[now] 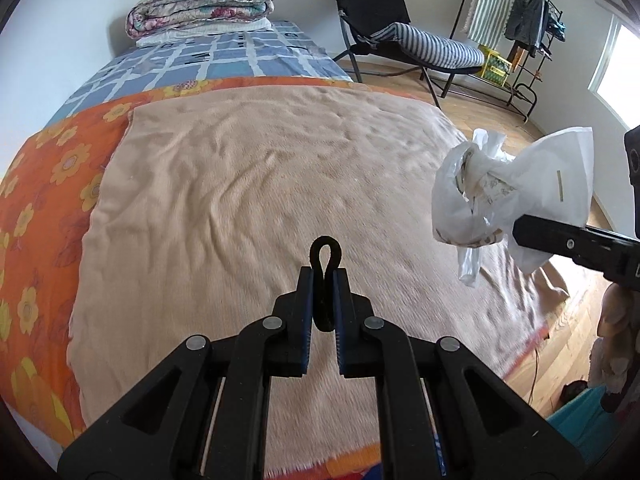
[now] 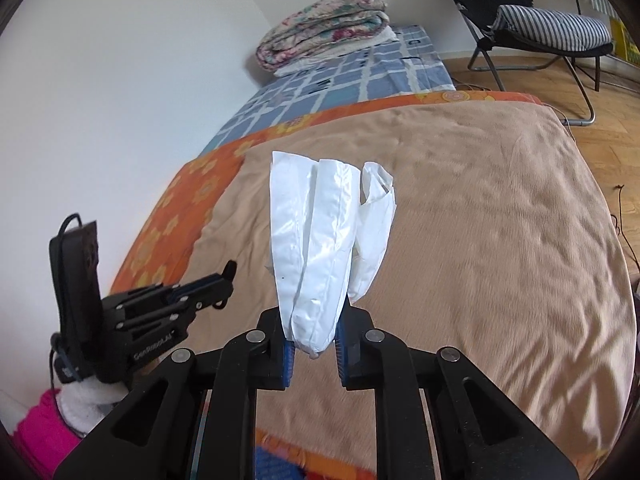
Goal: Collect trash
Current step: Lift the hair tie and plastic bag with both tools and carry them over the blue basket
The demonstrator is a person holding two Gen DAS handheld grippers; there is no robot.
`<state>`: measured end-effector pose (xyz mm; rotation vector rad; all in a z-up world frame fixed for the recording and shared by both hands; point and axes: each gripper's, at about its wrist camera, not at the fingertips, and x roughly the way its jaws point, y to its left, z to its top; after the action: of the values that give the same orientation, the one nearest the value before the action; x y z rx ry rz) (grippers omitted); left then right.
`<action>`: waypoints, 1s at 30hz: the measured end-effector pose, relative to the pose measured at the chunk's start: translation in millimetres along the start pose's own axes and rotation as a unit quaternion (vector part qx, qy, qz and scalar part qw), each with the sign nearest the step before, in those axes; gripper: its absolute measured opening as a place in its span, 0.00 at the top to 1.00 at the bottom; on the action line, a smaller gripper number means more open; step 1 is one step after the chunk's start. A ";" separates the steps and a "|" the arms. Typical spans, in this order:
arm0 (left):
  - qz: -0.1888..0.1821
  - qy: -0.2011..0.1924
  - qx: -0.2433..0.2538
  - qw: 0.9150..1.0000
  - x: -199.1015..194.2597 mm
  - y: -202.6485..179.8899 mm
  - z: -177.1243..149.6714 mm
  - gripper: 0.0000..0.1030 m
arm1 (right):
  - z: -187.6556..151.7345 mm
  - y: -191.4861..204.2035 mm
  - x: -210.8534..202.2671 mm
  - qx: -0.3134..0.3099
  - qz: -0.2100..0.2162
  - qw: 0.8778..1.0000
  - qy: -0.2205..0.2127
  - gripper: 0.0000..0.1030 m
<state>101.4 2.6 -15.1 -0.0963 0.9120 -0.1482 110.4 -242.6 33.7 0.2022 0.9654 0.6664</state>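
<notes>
My left gripper [image 1: 323,280] is shut on a small black elastic loop [image 1: 325,254] and holds it above the tan blanket [image 1: 248,184]. My right gripper [image 2: 315,330] is shut on a white plastic bag [image 2: 316,240] with crumpled trash inside, held over the bed. The bag [image 1: 504,196] also shows at the right of the left wrist view, clamped in the right gripper's fingers [image 1: 560,242]. The left gripper [image 2: 208,284] shows at the lower left of the right wrist view.
The bed has an orange flowered sheet [image 1: 48,184], a blue checked cover [image 1: 224,56] and a folded floral quilt [image 1: 200,4] at its head. A black lounge chair [image 1: 400,36] and a clothes rack [image 1: 528,28] stand on the wooden floor to the right.
</notes>
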 end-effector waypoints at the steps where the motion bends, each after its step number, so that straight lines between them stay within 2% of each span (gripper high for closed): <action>1: -0.001 0.000 0.001 1.000 -3.6 -0.9 -3.8 0.93 | -6.1 4.0 -5.0 -0.003 0.002 1.000 0.000 0.86; 12: -0.014 0.000 0.004 1.000 -45.0 -13.7 -58.4 0.93 | -63.8 27.5 -33.5 -0.022 0.020 0.999 0.023 0.86; 24: -0.023 0.023 0.011 0.999 -59.3 -30.1 -123.4 0.93 | -128.6 52.1 -41.5 -0.042 0.044 0.996 0.070 0.86; 30: -0.035 0.049 0.004 0.998 -58.3 -33.6 -161.7 0.93 | -156.5 49.5 -38.4 -0.050 0.033 0.993 0.099 0.86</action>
<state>-64.9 -24.0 -63.2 -0.1141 1.0066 -0.2226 -53.2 -247.0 -6.6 0.0818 1.1154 0.8051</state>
